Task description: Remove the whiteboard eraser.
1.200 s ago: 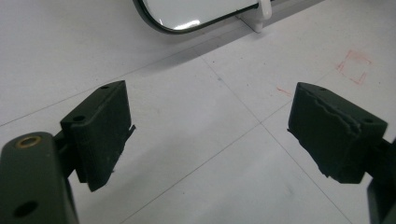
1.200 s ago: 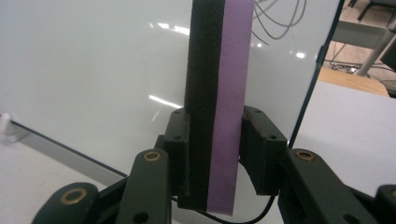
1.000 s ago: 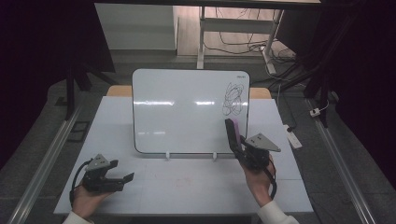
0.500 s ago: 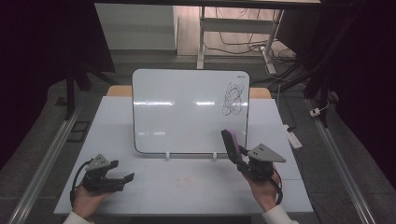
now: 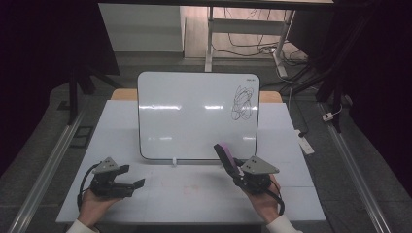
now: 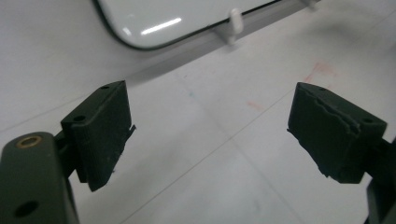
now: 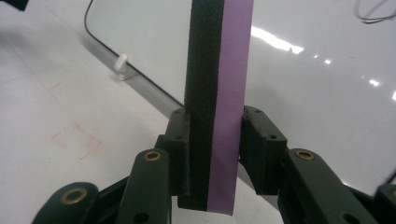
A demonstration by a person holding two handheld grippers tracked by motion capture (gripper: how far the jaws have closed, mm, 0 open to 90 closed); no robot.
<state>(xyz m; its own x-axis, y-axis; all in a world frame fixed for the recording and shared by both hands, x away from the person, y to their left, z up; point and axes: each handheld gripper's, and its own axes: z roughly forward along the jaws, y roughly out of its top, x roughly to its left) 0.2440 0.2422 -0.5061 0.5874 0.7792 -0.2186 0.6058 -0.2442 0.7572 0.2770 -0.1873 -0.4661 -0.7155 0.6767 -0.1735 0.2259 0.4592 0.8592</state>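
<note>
Nearest the camera in the high view, the person's two hands rest low over the white table. The left gripper sits at the near left, its jaws standing wide apart with nothing between them; the left gripper view shows only bare tabletop between the two black pads. It lies where it lay a second ago.

The right gripper is clamped on a whiteboard eraser, a slim block with a black felt face and a purple back. In the right gripper view the eraser stands upright between the jaws, gripped near its lower end, both pads pressing its flat faces. The grip has not altered over the last second.

What has changed is the right hand's place: a second ago the eraser was raised in front of the lower right part of the board, and now it has drawn back toward the person and sunk, so that the eraser's tip stands just before the board's bottom edge, apart from the surface.

Beyond the hands, the whiteboard stands tilted back on small white feet. A black scribble remains in its upper right corner, intact.

Judging from this, no wiping has begun: the eraser has retreated from the mark rather than met it, and must go up and forward to the scribble.
</note>
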